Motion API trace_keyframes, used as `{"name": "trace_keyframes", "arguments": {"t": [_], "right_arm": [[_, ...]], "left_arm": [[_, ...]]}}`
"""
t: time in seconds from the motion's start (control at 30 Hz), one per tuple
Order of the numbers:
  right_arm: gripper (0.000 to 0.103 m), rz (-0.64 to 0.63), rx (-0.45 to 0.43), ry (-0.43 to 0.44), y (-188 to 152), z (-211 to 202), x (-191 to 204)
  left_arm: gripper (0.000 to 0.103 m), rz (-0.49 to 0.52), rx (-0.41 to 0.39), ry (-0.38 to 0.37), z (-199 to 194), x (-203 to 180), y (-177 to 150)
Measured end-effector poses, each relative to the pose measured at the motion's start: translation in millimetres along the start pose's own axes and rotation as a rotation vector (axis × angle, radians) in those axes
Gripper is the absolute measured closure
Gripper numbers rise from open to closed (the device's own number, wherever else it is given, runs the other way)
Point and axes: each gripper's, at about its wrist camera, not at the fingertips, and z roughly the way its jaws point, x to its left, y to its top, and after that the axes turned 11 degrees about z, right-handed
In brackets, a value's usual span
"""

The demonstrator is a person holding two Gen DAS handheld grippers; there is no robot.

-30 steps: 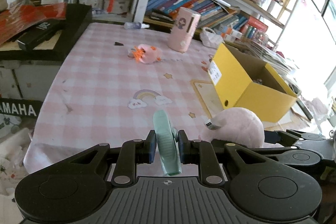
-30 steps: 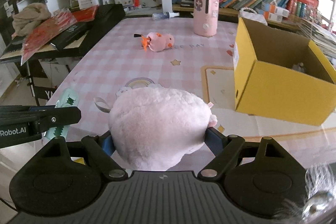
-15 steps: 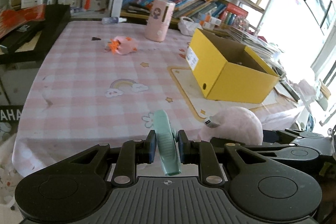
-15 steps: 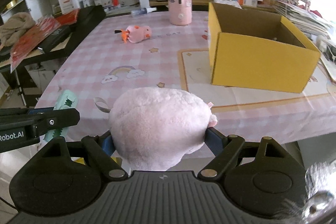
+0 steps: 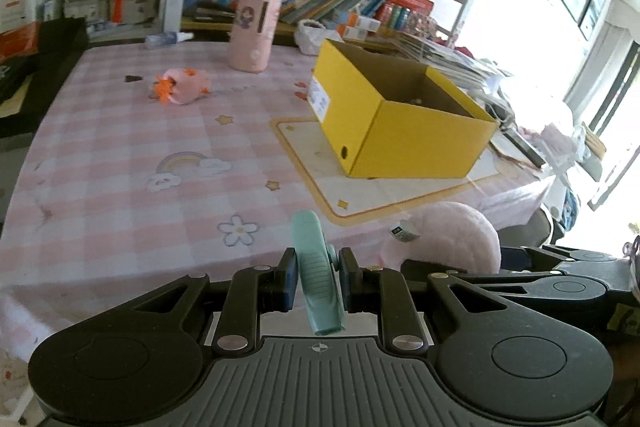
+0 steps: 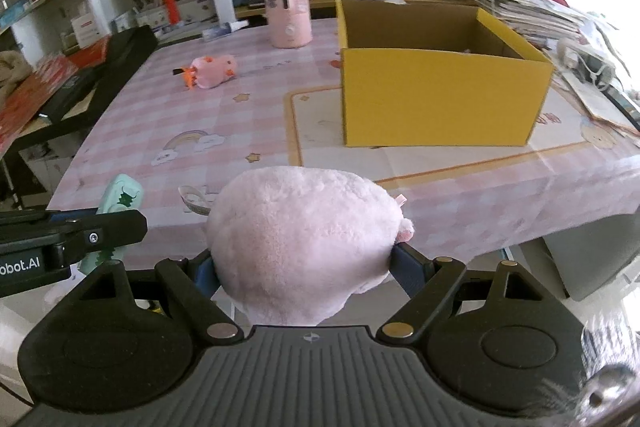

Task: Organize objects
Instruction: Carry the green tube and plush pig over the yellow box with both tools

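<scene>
My left gripper (image 5: 318, 277) is shut on a slim mint-green case (image 5: 316, 267) that stands on edge between its pads, held above the table's near edge. My right gripper (image 6: 306, 267) is shut on a round pink plush toy (image 6: 304, 235), which fills the gap between its fingers. From the left wrist view the plush (image 5: 452, 231) shows to the right; from the right wrist view the mint case (image 6: 120, 199) and left gripper show at the left. An open yellow cardboard box (image 6: 436, 95) (image 5: 400, 127) stands on the table ahead. A small pink toy with orange parts (image 5: 182, 89) (image 6: 210, 71) lies farther back.
A pink cylinder (image 6: 287, 11) stands at the back of the pink checked tablecloth (image 5: 120, 147), with a small bottle (image 5: 168, 38) lying near it. Black cases (image 6: 100, 67) border the table's left side. Bookshelves rise behind, and stacked papers (image 6: 540, 11) lie to the right.
Both grippers have swung rightward with their loads still held. The yellow box now sits more central in both views, and the table's near edge has come into sight.
</scene>
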Motion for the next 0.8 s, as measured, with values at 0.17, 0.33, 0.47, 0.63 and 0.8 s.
{"name": "trace_keyframes", "arguments": {"t": [0.17, 0.33, 0.47, 0.63, 0.8], "right_arm": [[0.020, 0.033, -0.012, -0.028, 0, -4, -13], [0.020, 0.070, -0.022, -0.055, 3, -7, -29], [0.020, 0.083, -0.028, -0.068, 7, -7, -37], [0.020, 0.092, -0.028, -0.078, 11, -5, -46], [0.020, 0.099, -0.026, -0.087, 16, -2, -55]], "left_arm": [[0.083, 0.029, 0.006, -0.031, 8, -12, 5], [0.083, 0.057, 0.009, -0.059, 17, -21, 12], [0.083, 0.066, 0.010, -0.070, 23, -27, 17], [0.083, 0.071, 0.015, -0.082, 32, -32, 22], [0.083, 0.080, 0.019, -0.092, 42, -38, 30]]}}
